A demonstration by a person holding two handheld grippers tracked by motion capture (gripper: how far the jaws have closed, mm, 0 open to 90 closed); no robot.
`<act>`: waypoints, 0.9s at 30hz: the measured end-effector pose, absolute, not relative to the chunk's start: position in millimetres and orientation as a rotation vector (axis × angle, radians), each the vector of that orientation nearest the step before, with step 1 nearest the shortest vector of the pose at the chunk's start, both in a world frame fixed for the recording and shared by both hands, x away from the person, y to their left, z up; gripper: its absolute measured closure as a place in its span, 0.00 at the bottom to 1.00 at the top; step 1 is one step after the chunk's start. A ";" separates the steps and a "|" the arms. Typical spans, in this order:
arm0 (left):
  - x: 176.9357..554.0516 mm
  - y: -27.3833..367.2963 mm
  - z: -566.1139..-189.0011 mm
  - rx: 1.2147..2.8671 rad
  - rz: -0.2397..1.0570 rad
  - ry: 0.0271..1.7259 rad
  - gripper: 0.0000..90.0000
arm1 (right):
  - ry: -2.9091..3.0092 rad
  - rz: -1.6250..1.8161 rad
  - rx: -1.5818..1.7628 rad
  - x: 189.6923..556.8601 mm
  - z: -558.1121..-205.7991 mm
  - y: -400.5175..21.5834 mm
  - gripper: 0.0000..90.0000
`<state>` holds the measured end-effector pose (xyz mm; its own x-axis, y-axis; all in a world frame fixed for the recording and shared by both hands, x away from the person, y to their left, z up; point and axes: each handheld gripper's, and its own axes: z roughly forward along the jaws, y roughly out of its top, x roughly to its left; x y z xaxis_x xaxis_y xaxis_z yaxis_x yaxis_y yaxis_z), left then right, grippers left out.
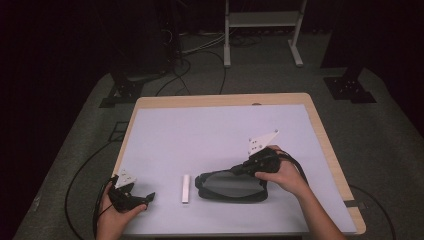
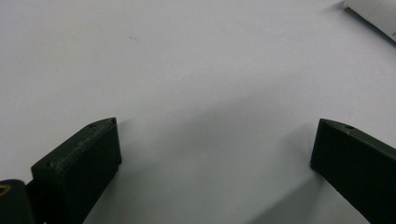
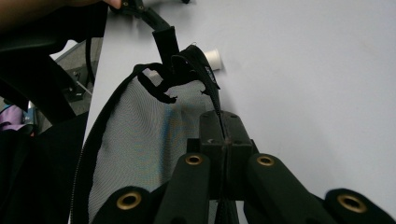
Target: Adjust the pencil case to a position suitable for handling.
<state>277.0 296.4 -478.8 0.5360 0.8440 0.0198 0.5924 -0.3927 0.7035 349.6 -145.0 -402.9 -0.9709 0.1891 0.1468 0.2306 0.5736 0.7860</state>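
Note:
A black mesh pouch point(image 1: 232, 186) point(image 3: 135, 135) lies on the pale mat near the table's front. My right gripper point(image 1: 239, 171) point(image 3: 224, 119) is shut on the pouch's zipper edge, reaching in from the pouch's right side. A short white tube point(image 1: 186, 188) point(image 3: 214, 58) lies just left of the pouch, and one end of the white tube point(image 2: 373, 14) shows at the top right of the left gripper view. My left gripper point(image 1: 146, 198) point(image 2: 215, 135) rests at the front left corner, open, with only bare mat between its jaws.
The pale mat point(image 1: 215, 130) covers most of the wooden table point(image 1: 320, 135). Beyond the table a white frame stand point(image 1: 262, 20) and black stand bases point(image 1: 350, 87) sit on the grey floor. Cables point(image 1: 200, 55) run across the floor and along the table's left side.

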 end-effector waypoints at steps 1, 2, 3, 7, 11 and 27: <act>277.0 296.4 -478.7 2.126 0.501 1.157 0.01 | -2.742 -1.378 -0.362 349.1 -403.1 -143.9 0.98; 276.9 296.4 -478.8 2.125 0.501 1.156 0.01 | -2.747 -1.377 -0.344 349.5 -403.6 -143.1 0.98; 276.9 296.3 -478.8 2.125 0.502 1.156 0.01 | -2.745 -1.373 -0.343 349.3 -404.0 -141.9 0.98; 276.9 296.4 -478.8 2.126 0.502 1.156 0.01 | -2.745 -1.358 -0.317 349.8 -406.7 -138.1 0.98; 276.9 296.2 -478.9 2.123 0.502 1.157 0.01 | -2.741 -1.352 -0.310 350.3 -408.2 -136.1 0.98; 277.0 296.1 -478.8 2.123 0.500 1.158 0.01 | -2.778 -1.342 -0.329 356.2 -417.6 -134.2 0.97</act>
